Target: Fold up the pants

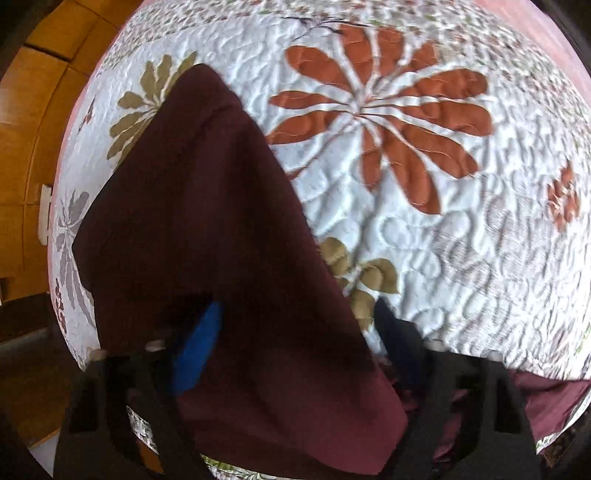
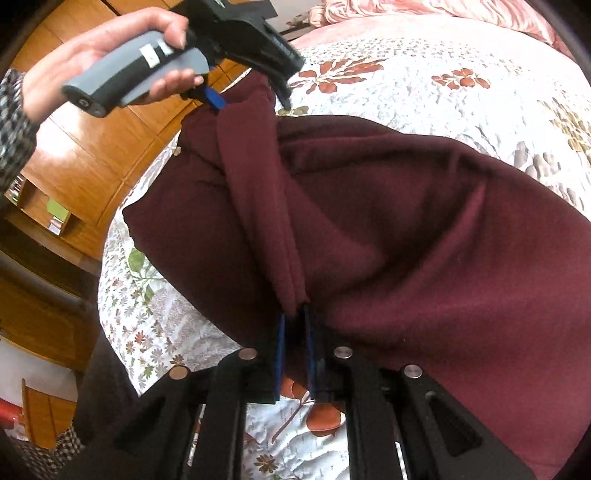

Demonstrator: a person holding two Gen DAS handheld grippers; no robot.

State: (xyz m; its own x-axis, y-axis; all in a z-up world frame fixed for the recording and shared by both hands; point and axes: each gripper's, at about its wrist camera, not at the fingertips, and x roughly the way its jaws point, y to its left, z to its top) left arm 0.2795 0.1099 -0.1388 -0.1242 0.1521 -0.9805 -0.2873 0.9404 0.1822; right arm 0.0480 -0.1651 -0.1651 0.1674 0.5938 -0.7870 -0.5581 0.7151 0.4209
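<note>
Dark maroon pants (image 2: pixel 388 221) lie bunched on a white floral quilt (image 2: pixel 406 74). My right gripper (image 2: pixel 295 321) is shut on a thick fold of the pants, which runs up from its blue pads towards the left gripper (image 2: pixel 251 99). A hand (image 2: pixel 110 48) holds that gripper by its grey handle above the far end of the fold. In the left wrist view the left gripper (image 1: pixel 295 332) points steeply down with the pants (image 1: pixel 207 221) between its spread fingers. The blue face of its left pad (image 1: pixel 199 343) stays bare, so the jaws stand open around the cloth.
The quilt (image 1: pixel 406 240) covers the bed, with bare quilt right of the pants. Wooden wardrobe doors (image 2: pixel 92 147) stand beyond the bed's left edge. A pink ruffled blanket (image 2: pixel 406 11) lies at the far end of the bed.
</note>
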